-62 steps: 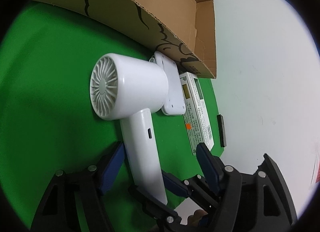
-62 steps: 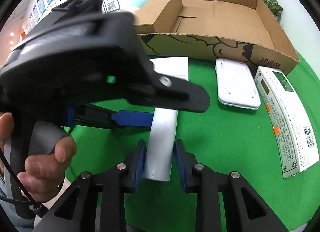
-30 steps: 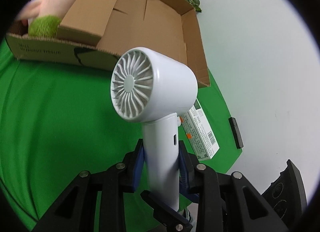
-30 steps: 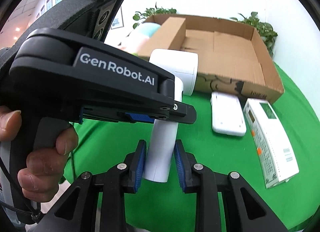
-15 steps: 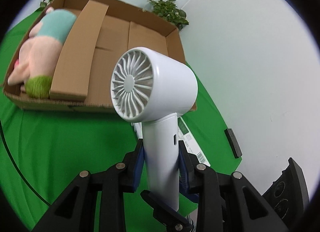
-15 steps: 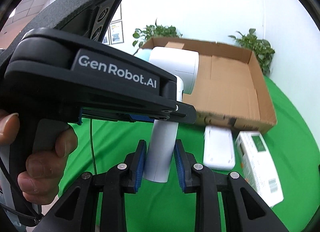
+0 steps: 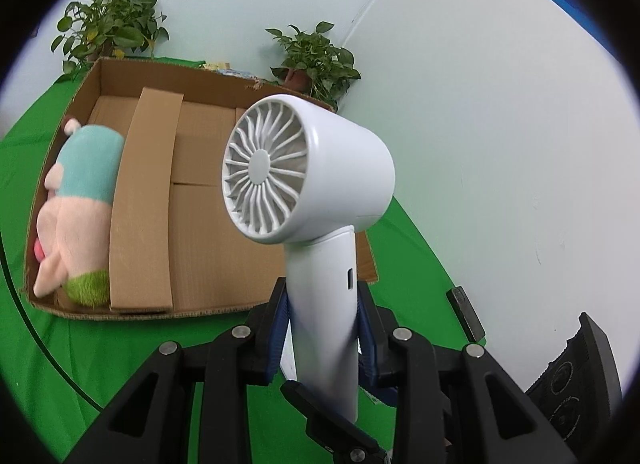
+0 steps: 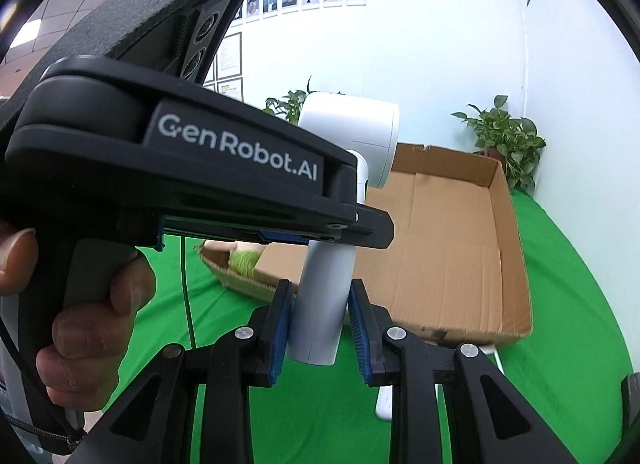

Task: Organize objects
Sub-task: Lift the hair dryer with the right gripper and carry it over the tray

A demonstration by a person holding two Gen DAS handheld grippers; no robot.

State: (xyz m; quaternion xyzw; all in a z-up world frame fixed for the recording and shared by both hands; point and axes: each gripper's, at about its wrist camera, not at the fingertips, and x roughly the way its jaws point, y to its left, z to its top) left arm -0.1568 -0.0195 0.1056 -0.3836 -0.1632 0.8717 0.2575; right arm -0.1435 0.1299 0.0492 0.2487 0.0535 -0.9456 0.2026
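A white hair dryer (image 7: 308, 176) is held upright in the air by its handle. My left gripper (image 7: 322, 324) is shut on the handle. My right gripper (image 8: 318, 320) is shut on the lower end of the same handle (image 8: 320, 304), just below the left gripper body (image 8: 180, 168). The dryer head (image 8: 352, 136) shows above that body. An open cardboard box (image 7: 208, 224) lies on the green cloth behind and below the dryer. A plush toy (image 7: 76, 208) lies in the box's left compartment; the wider right compartment (image 8: 448, 248) shows bare cardboard.
A white flat device (image 8: 384, 404) lies on the green cloth in front of the box. A small black remote (image 7: 466, 312) lies on the white surface at the right. Potted plants (image 7: 108, 28) stand behind the box by the wall.
Both grippers have lifted the hair dryer from the cloth and raised it higher, above the box front. The box interior and plush toy have come into view.
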